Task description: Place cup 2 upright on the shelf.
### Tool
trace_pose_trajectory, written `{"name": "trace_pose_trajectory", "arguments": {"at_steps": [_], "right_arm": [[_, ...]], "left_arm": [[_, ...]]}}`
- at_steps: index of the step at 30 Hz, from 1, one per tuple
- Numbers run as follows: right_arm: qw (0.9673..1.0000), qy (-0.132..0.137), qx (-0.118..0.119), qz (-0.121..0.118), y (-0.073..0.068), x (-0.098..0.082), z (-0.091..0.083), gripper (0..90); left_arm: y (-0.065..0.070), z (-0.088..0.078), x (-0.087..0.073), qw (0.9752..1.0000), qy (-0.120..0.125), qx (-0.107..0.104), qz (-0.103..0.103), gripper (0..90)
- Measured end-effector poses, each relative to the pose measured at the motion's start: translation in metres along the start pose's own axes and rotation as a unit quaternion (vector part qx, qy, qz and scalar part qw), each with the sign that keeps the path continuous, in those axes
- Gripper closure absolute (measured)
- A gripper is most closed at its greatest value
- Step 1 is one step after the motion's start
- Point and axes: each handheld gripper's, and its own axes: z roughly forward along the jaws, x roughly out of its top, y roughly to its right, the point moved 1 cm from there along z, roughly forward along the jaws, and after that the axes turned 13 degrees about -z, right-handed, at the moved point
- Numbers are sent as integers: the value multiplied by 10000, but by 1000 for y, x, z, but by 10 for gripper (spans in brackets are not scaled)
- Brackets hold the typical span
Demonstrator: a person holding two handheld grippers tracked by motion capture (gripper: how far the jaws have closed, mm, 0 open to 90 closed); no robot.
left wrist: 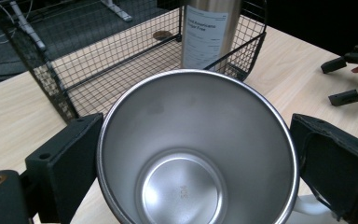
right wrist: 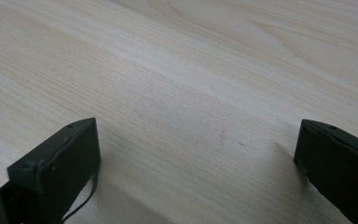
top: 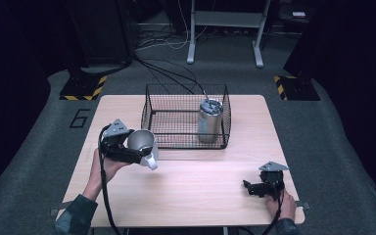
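Grey carpet and dark stands ring your wooden table (top: 186, 191), with the wire basket (top: 152, 115) at its far middle. One tall steel can (top: 210, 120) already stands inside, so packing looks partly done. Your left gripper (top: 127, 147) clamps the steel mug (top: 142, 143) just beside the basket's near left corner, not yet in. Your right gripper (top: 254, 188) rests wide open, holding nothing.
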Motion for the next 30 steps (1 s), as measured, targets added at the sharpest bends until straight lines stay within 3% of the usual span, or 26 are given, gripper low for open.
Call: {"name": "trace_pose_trajectory", "arguments": {"at_steps": [11, 23, 30], "right_arm": [[10000, 1, -1, 3, 0, 0, 0, 0], [10000, 1, 3, -8, 0, 0, 0, 0], [10000, 4, 3, -6, 0, 0, 0, 0]], "left_arm": [[18, 11, 22, 9996, -60, -260, 98, 59], [25, 25, 52, 9994, 4, -216, 277, 59], [23, 36, 62, 9996, -6, -174, 242, 59]]}}
